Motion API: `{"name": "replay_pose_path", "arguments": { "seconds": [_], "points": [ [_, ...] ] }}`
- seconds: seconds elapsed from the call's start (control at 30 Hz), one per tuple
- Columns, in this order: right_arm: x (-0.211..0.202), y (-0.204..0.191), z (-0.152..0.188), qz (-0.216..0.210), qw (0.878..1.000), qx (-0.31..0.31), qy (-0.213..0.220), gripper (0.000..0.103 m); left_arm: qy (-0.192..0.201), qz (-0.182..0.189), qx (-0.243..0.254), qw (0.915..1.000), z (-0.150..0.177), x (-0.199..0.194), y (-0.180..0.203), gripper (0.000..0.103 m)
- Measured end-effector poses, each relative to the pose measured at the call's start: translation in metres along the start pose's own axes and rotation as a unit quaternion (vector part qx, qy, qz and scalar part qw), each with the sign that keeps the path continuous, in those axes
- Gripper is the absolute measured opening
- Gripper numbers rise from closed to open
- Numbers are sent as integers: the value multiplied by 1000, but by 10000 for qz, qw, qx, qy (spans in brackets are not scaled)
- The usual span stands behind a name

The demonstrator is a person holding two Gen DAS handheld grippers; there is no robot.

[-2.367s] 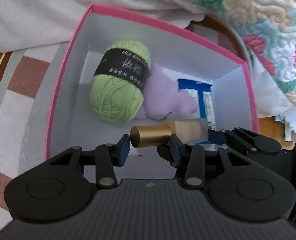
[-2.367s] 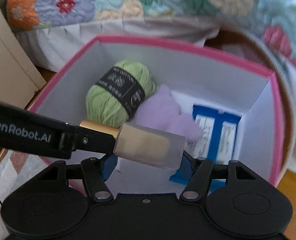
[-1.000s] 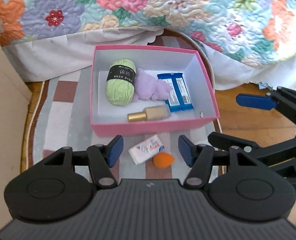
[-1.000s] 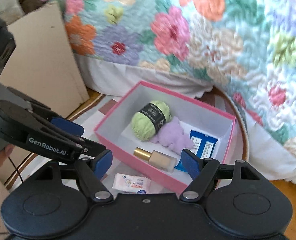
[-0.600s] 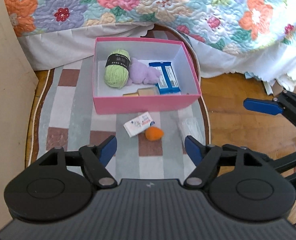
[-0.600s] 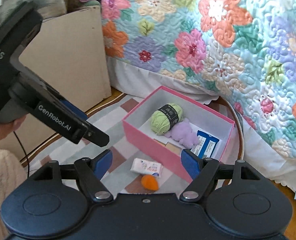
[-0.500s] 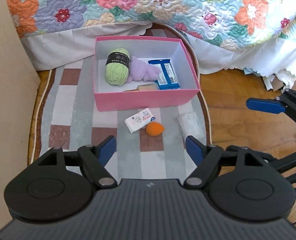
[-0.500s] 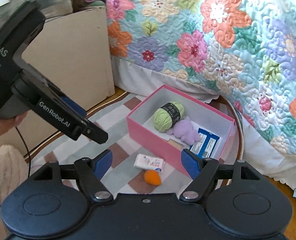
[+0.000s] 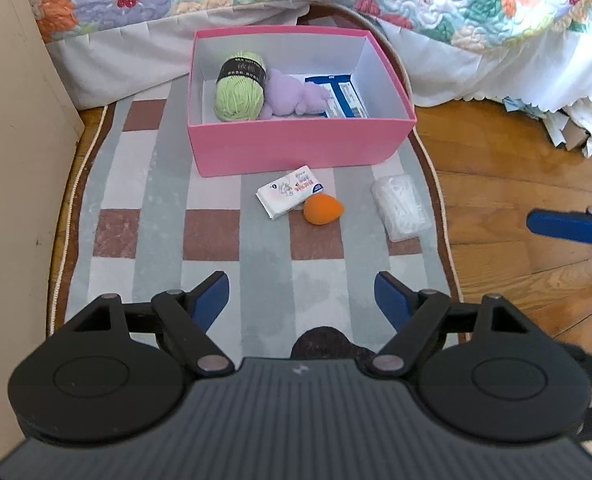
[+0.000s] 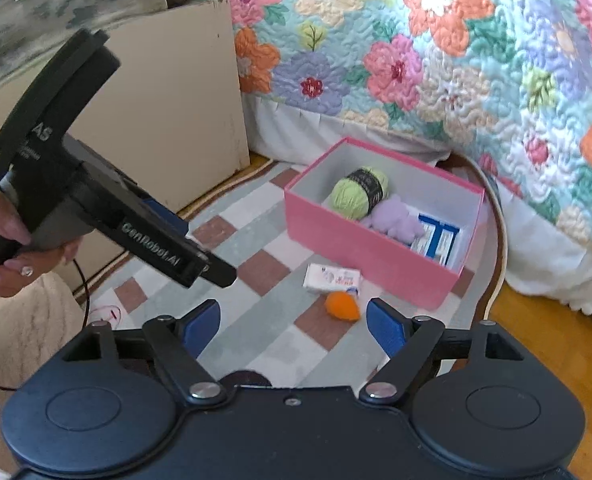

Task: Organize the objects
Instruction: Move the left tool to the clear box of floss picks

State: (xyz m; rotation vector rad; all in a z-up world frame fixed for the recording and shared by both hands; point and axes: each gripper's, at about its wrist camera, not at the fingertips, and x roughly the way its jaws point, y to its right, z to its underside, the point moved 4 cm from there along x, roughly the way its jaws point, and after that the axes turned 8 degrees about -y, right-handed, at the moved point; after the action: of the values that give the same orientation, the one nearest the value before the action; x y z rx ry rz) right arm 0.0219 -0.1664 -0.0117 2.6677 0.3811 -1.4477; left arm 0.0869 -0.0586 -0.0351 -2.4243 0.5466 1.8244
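A pink box (image 9: 299,148) (image 10: 359,254) on the rug holds green yarn (image 9: 240,87) (image 10: 359,193), a purple plush (image 9: 292,94) (image 10: 395,218) and a blue packet (image 9: 341,94) (image 10: 435,240). In front of it lie a white tissue pack (image 9: 290,196) (image 10: 331,278), an orange sponge (image 9: 322,209) (image 10: 341,306) and a clear bag of cotton swabs (image 9: 399,208). My left gripper (image 9: 301,298) is open and empty, well back from the box. My right gripper (image 10: 292,322) is open and empty, also held back above the rug.
A checked rug (image 9: 156,200) covers a wood floor (image 9: 515,200). A floral quilt (image 10: 435,60) hangs behind the box. A beige cabinet side (image 9: 12,140) stands at the left. Crumpled paper (image 9: 567,124) lies at the right.
Both grippers let go of the gold-capped bottle in the box, opened, and pulled back and up. The bottle is now hidden behind the box's near wall.
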Motion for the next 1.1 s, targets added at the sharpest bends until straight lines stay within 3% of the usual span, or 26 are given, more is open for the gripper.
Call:
{"name": "replay_pose_path", "arguments": {
  "seconds": [0.07,0.27,0.37,0.5,0.67,0.87,1.1],
  "points": [
    [9,2,9,41,10000,53,-57,85,47,0,-10,10000,0,8,2,89],
    [37,19,32,193,9990,410,-55,85,129,-78,174,9997,2,34,16,93],
    [51,30,43,264,9981,562,44,85,168,40,208,9996,3,48,23,93],
    [64,39,57,583,9944,730,487,85,290,123,303,9990,0,67,34,93],
    [89,50,66,842,9924,774,444,85,350,528,113,9979,-7,90,42,92],
    [103,69,72,1137,9850,1020,798,86,226,722,32,9971,-20,114,46,90],
    [140,92,82,1106,9865,1145,394,85,204,977,-40,9950,-34,145,52,87]
  ]
}}
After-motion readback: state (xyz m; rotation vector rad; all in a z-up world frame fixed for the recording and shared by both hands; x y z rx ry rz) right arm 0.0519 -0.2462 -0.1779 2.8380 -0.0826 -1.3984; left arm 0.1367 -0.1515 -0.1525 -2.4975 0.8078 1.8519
